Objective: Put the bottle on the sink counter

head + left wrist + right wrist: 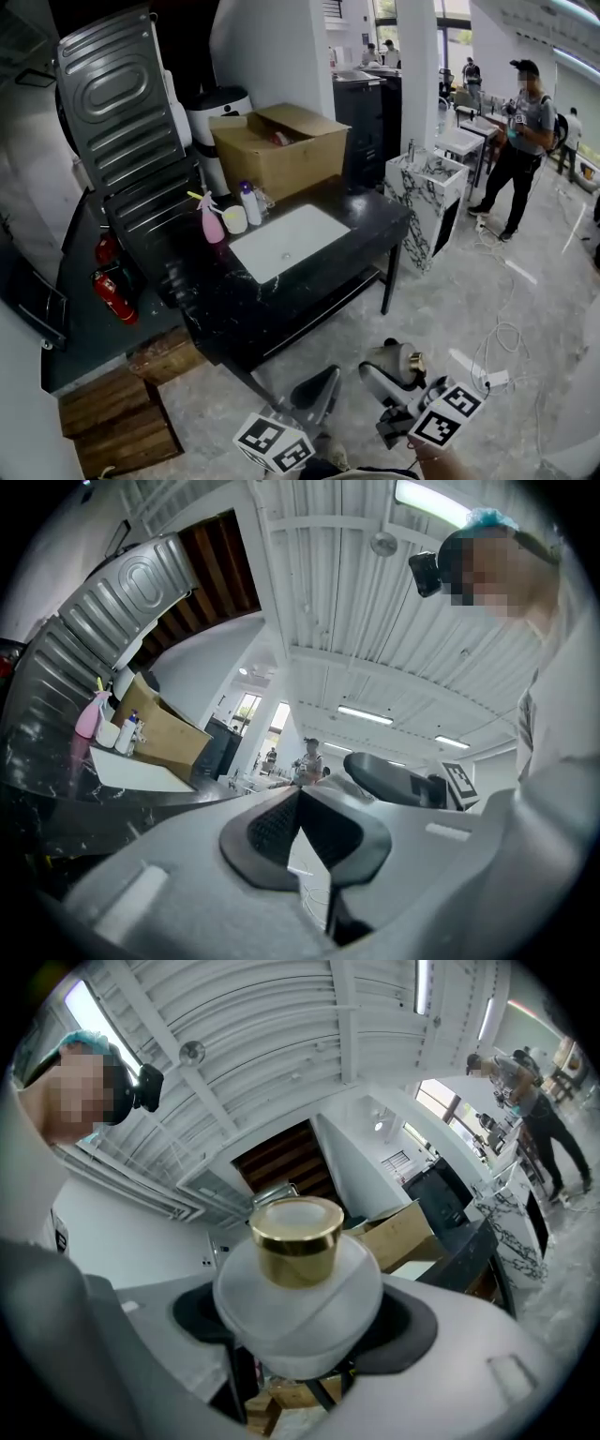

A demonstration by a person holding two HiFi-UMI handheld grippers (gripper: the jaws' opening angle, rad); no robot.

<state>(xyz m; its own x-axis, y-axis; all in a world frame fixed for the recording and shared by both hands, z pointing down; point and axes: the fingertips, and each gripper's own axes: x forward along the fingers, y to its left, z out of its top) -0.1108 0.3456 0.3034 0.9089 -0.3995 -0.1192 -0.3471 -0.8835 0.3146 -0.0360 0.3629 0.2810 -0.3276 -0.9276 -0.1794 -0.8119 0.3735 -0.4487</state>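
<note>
A frosted white bottle (392,358) with a gold cap (295,1237) is held low over the floor, in front of the black sink counter (370,217). My right gripper (389,372) is shut on it, and in the right gripper view (300,1324) the pads squeeze its round body. The counter's white basin (286,240) lies well beyond both grippers. To the left of the bottle, my left gripper (317,386) is shut with nothing in it. In the left gripper view (298,799) its pad tips touch. The counter (56,789) shows there at the left.
On the counter stand a pink spray bottle (212,221), a white bottle (249,203), a cup (234,219) and a cardboard box (281,145). A ribbed metal panel (122,112) leans at the left. A marbled stand (427,192), a person (520,141) and floor cables (497,347) are to the right.
</note>
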